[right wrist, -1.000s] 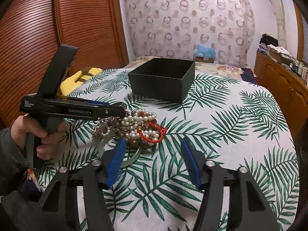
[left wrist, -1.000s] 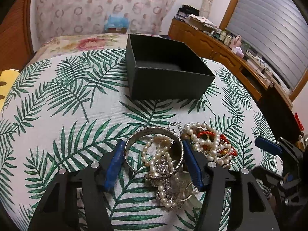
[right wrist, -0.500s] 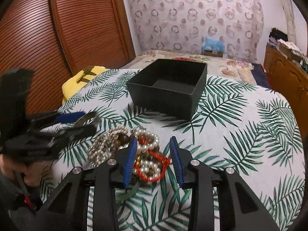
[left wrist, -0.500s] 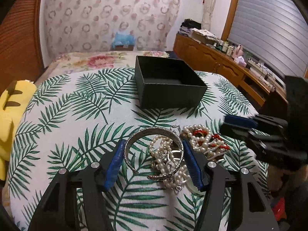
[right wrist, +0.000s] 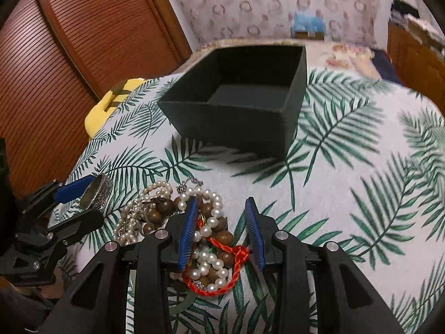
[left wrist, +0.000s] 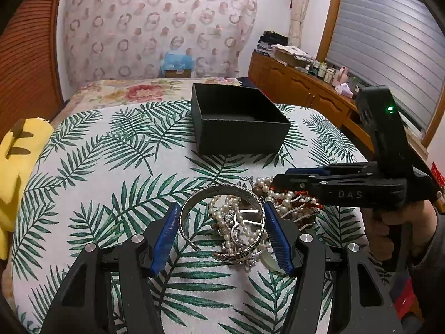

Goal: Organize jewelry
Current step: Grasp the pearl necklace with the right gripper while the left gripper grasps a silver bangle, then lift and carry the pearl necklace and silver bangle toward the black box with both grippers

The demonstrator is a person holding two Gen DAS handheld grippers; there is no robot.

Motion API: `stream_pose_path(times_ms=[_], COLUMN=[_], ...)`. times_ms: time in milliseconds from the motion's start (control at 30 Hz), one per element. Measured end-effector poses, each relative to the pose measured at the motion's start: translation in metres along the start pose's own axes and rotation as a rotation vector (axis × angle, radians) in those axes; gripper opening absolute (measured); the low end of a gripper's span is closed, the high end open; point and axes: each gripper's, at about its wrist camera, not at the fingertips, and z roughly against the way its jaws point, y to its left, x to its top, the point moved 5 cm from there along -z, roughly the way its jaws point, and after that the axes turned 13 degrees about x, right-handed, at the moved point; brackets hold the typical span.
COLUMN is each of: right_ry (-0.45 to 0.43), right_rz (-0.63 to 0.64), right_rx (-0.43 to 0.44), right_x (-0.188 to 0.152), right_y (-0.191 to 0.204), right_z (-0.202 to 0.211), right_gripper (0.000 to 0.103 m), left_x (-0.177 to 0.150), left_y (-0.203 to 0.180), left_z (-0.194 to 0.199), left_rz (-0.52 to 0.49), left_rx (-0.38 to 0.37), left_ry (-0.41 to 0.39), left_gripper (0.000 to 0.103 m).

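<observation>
A silver cuff bangle (left wrist: 222, 217) sits between the blue pads of my left gripper (left wrist: 221, 236), which is shut on it and holds it just above the jewelry pile (left wrist: 278, 206); the bangle also shows in the right wrist view (right wrist: 97, 192). My right gripper (right wrist: 222, 232) is partly open over the pile's right part, with a red cord (right wrist: 230, 256), pearl strands (right wrist: 205, 233) and brown wooden beads (right wrist: 164, 208) between its fingers, not clamped. An open, empty black box (left wrist: 236, 119) (right wrist: 239, 103) stands beyond the pile.
The surface is a palm-leaf printed cloth (left wrist: 97, 167). A yellow plush toy (left wrist: 16, 161) lies at the left edge. A wooden dresser (left wrist: 306, 89) with clutter stands at the right, and wooden sliding doors (right wrist: 69, 55) at the left.
My left gripper has lifted the silver bangle slightly off the pile. My right gripper has moved in over the pile's right part and narrowed its opening around the red cord and beads.
</observation>
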Motion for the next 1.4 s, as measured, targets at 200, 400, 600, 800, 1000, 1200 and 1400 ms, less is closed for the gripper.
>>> stream_pose_path(times_ms=[200,400,600,800,1000,1200,1400], right_ry=[0.019,0.018,-0.020,-0.072,-0.123,-0.180,-0.246], right_rz=[-0.032,-0.009,0.064,0.121,0.180,0.229,0.268], right_rx=[0.051,0.060,0.043,0.038,0.018,0.001,-0.020], right_x=[-0.003,0.003,0.015,0.029,0.045,0.064,0.086], right_y=[0.003,0.011,0.025,0.038,0.053,0.067,0.081], right_z=[-0.003,0.002,0.019,0.040,0.064,0.092,0.123], right_gripper=[0.028,0.009,0.009,0.009,0.009,0.009,0.009], left_x=[-0.002,-0.001,0.001,0.005,0.015,0.024,0.031], left_y=[0.001,0.003,0.004,0.004,0.006,0.007,0.007], left_z=[0.000,0.002,0.004,0.006,0.013,0.019,0.026], left_rz=[0.004,0.006,0.008,0.002,-0.002,0.002,0.003], left_rx=[-0.003,-0.003,0.000,0.005,0.010,0.010,0.009], left_ry=[0.000,-0.006,-0.014,-0.022,-0.044,-0.066,-0.087], left_gripper=[0.058,0.058,0.058,0.058,0.058,0.058,0.058])
